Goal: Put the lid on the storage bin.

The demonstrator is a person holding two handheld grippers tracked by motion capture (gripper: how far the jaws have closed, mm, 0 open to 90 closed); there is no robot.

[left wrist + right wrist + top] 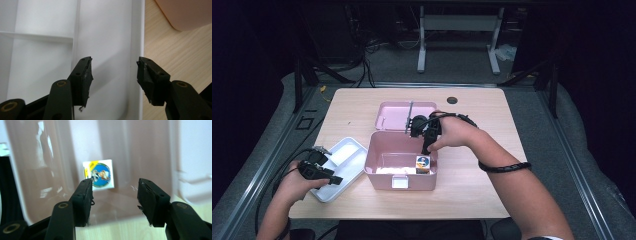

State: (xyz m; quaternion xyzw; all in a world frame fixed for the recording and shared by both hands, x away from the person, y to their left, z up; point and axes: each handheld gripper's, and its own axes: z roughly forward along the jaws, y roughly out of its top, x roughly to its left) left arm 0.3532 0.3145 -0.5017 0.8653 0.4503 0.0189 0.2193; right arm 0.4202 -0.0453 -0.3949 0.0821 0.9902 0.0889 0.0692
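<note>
Tabletop (362, 107): light wood, with a small dark round spot near the far edge.
Pink box (379, 177): sits open in the middle of it.
White tray (354, 148): lies just left of the pink box, touching it.

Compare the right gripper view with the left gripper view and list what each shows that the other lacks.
Right gripper view: the glossy pink plastic box's inside holding a small square carton with a blue round picture, beyond the open right hand-held gripper. Left gripper view: a white plastic divided tray beneath the open left hand-held gripper. Shared: light wooden tabletop and a pink box corner.
</note>
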